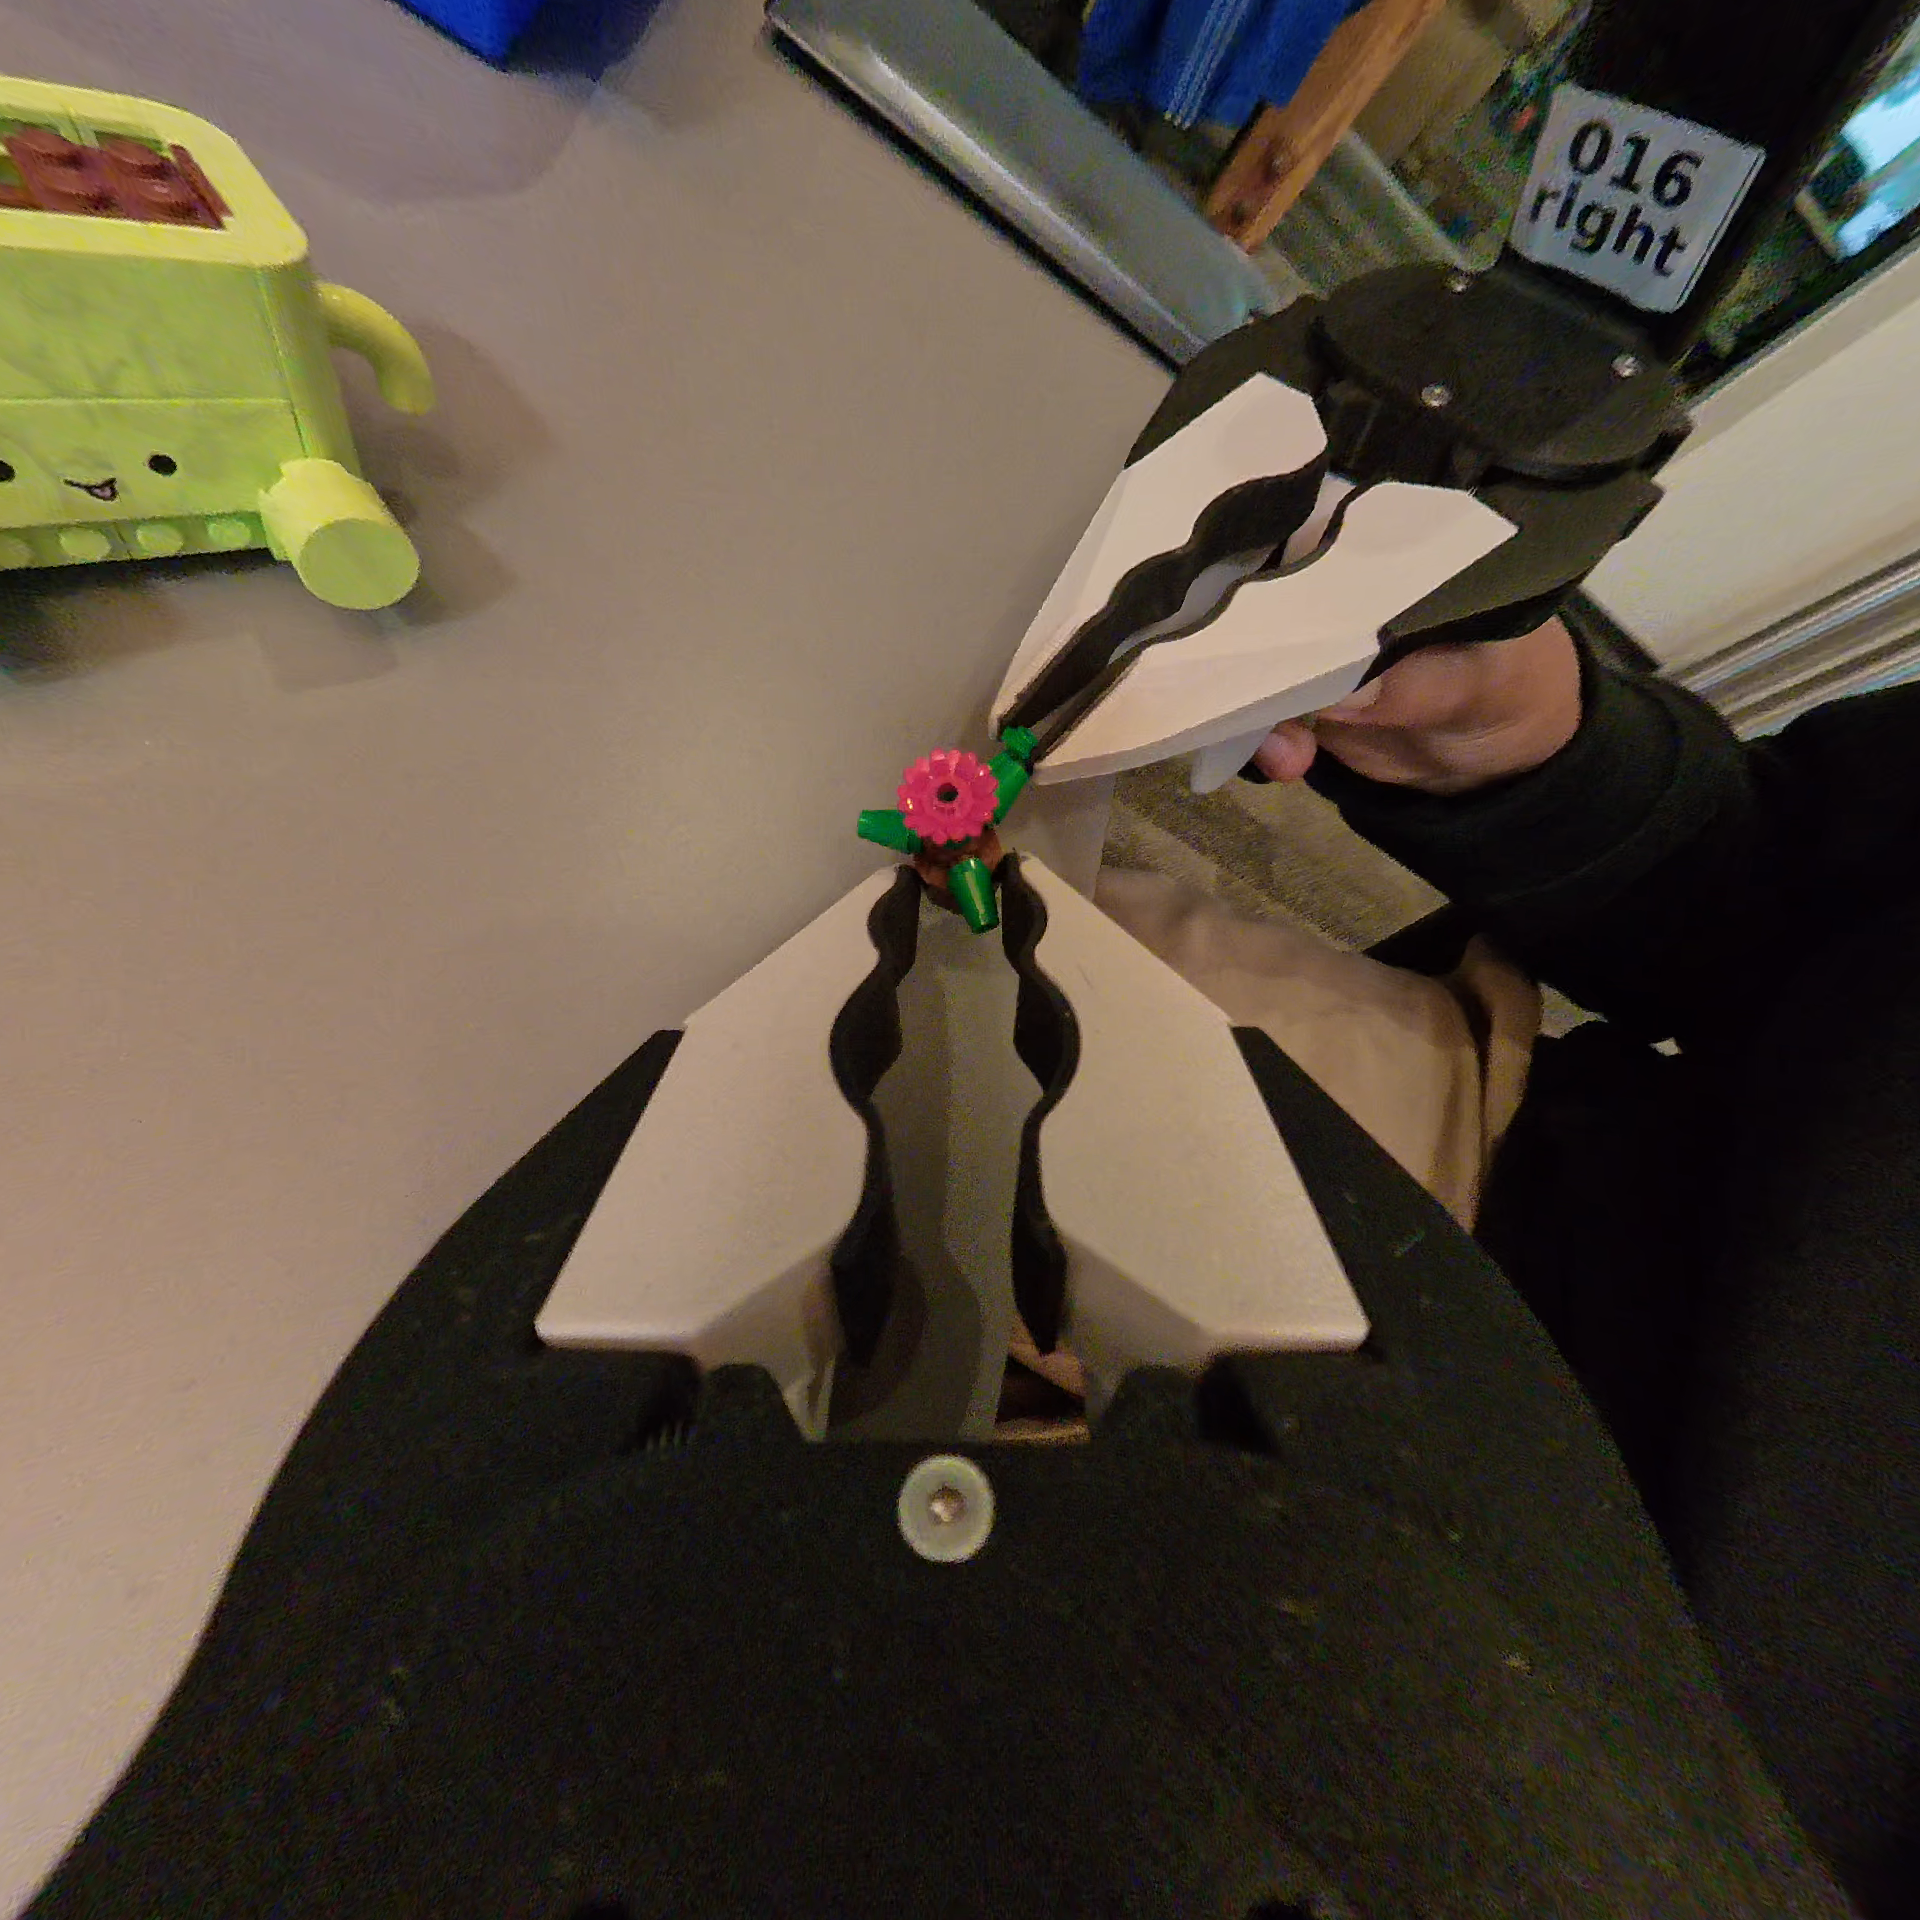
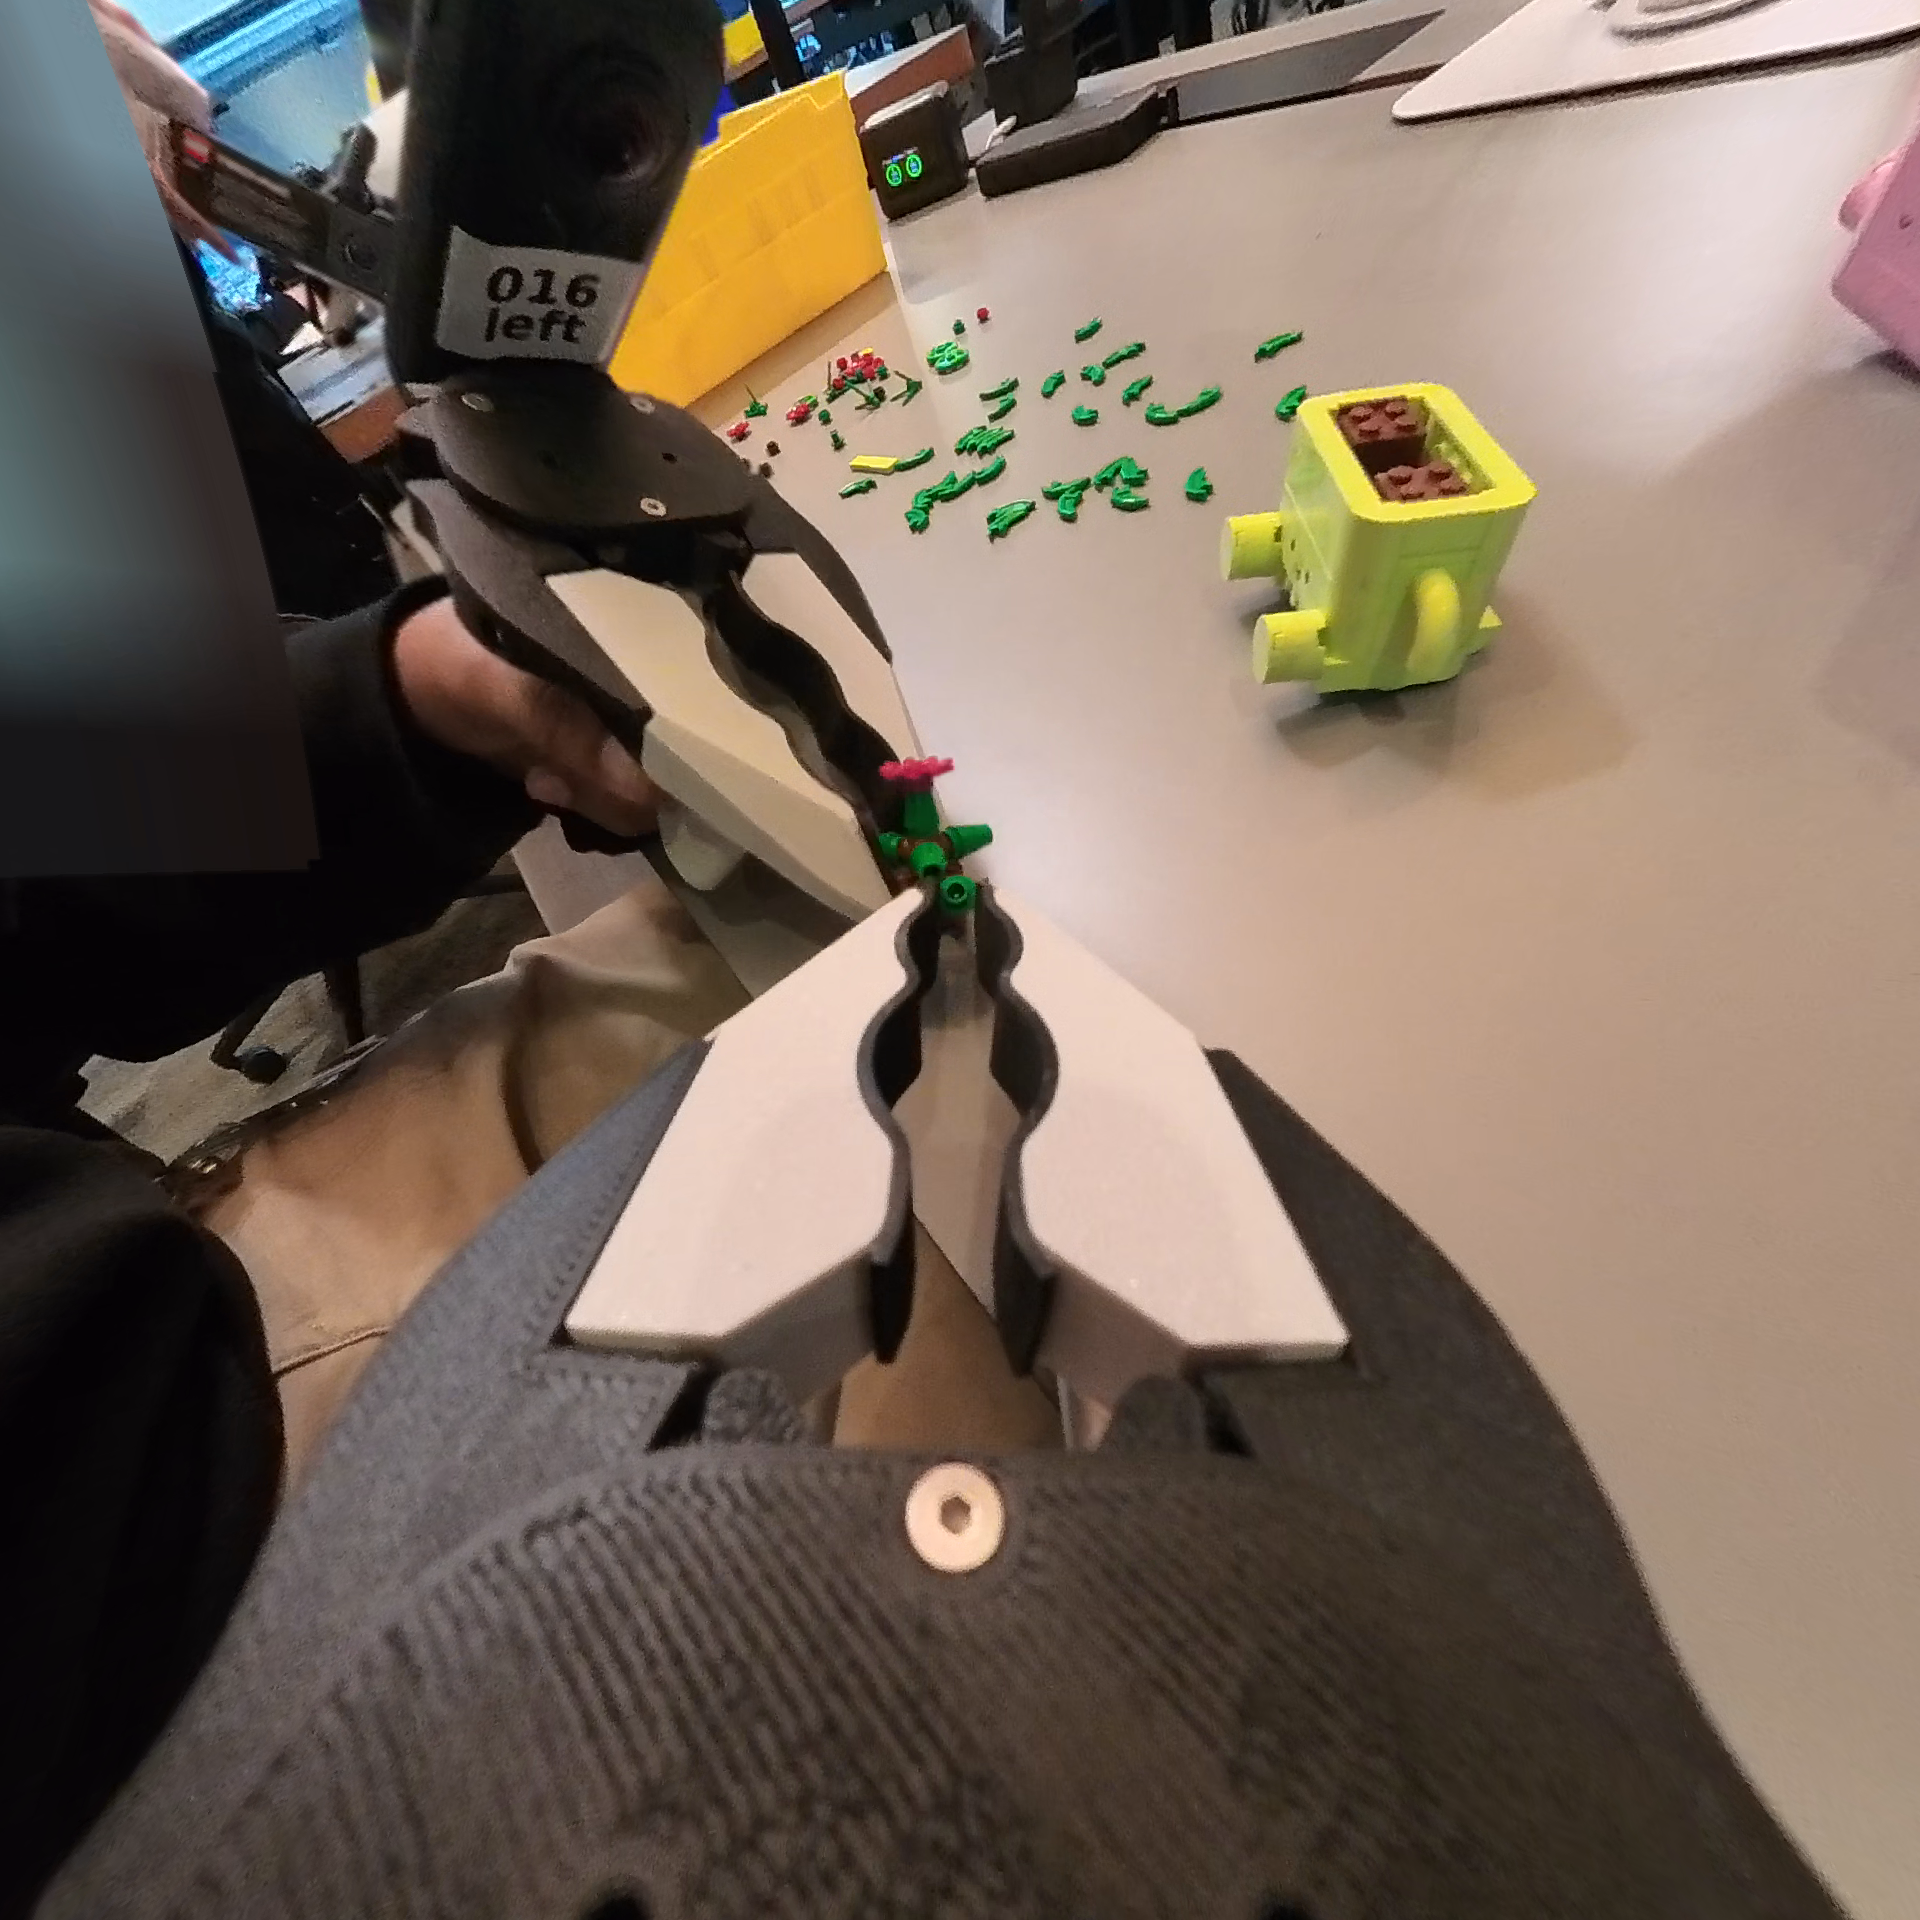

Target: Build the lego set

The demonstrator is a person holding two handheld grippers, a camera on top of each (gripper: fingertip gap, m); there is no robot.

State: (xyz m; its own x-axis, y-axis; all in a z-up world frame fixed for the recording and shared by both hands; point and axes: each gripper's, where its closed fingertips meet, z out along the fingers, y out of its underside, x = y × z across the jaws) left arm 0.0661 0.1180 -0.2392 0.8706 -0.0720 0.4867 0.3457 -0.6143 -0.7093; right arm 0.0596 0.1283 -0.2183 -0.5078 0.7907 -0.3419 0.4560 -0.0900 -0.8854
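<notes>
Centre frame, off the table edge: left gripper (image 1: 958,878) pinches the flower stem (image 1: 948,821) at its brown hub; right gripper (image 2: 948,906) closes on a green cone (image 2: 956,894). Mid-assembly — next likely press the cone home, steady counter-hold.

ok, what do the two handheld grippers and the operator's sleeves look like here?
Both match: the left gripper and right gripper have black textured printed bodies, a round silver fastener at centre, and two pale grey wedge-shaped fingers lined with wavy black pads. Each camera housing bears a white label. No cables visible. The operator wears a black long sleeve on each arm.
</notes>
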